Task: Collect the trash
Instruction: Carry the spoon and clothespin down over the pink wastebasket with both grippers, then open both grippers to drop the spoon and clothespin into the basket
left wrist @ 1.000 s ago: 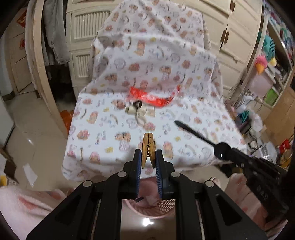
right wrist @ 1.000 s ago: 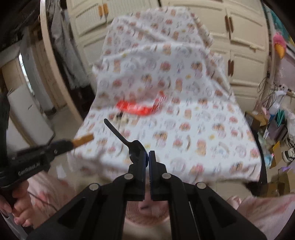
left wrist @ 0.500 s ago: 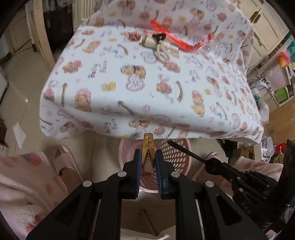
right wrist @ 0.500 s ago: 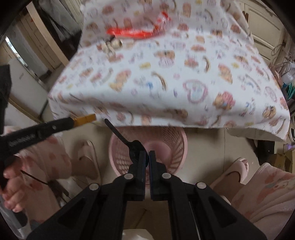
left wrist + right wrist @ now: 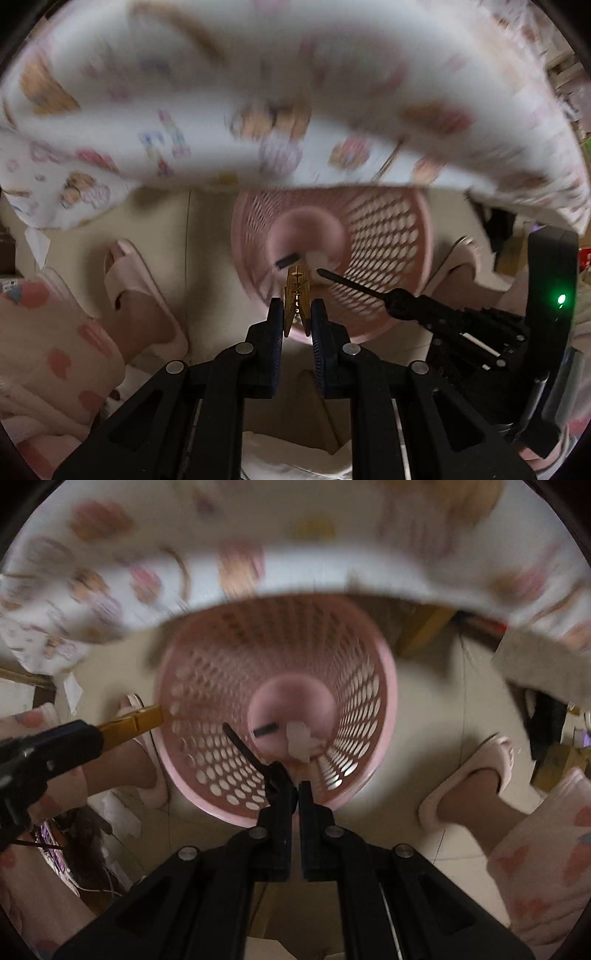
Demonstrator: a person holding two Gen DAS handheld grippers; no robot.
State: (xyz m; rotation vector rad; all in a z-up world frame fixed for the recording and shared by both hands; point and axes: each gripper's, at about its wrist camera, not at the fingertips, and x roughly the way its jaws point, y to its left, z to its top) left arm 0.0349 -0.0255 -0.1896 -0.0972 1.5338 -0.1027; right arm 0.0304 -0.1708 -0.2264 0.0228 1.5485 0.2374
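While the left wrist view looks down, the left gripper (image 5: 297,319) pinches a wooden clothespin (image 5: 296,291) above the pink basket (image 5: 391,236), where a dark scrap (image 5: 287,261) already lies. From the right wrist view, the right gripper (image 5: 297,794) is clamped on a black cable tie (image 5: 243,747) over the near rim. Both still need dropping, I judge.

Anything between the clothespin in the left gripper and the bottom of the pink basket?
Nothing blocks it. In the left wrist view the wooden clothespin hangs over the pink basket, with open air down to its floor, where a small dark piece and white scrap lie.
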